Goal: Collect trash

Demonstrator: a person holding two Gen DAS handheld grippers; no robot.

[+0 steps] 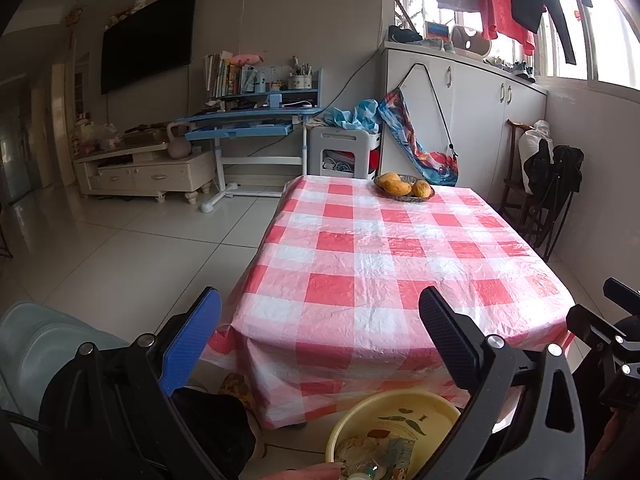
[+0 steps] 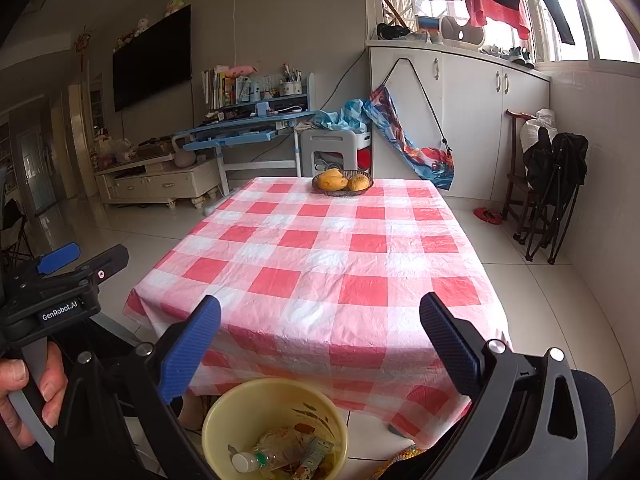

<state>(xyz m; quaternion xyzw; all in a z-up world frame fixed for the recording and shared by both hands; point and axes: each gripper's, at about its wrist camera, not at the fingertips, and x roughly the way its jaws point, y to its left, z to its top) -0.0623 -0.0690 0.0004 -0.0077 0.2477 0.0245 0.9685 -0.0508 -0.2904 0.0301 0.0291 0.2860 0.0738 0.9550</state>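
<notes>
A yellow bin [image 2: 224, 420] stands on the floor in front of the table and holds trash: a plastic bottle [image 2: 260, 458], wrappers and a small carton [image 2: 318, 452]. It also shows at the bottom of the left wrist view [image 1: 432, 404]. My left gripper [image 1: 320, 334] is open and empty, held over the table's near edge above the bin. My right gripper [image 2: 320, 340] is open and empty, also above the bin. The left gripper appears at the left of the right wrist view [image 2: 60, 264].
A table with a red and white checked cloth [image 2: 320, 264] fills the middle. A basket of mangoes [image 2: 342, 182] sits at its far edge. Folded chairs [image 2: 556, 184] stand at the right wall. A blue desk [image 2: 240, 132] and TV cabinet [image 2: 156, 180] stand behind.
</notes>
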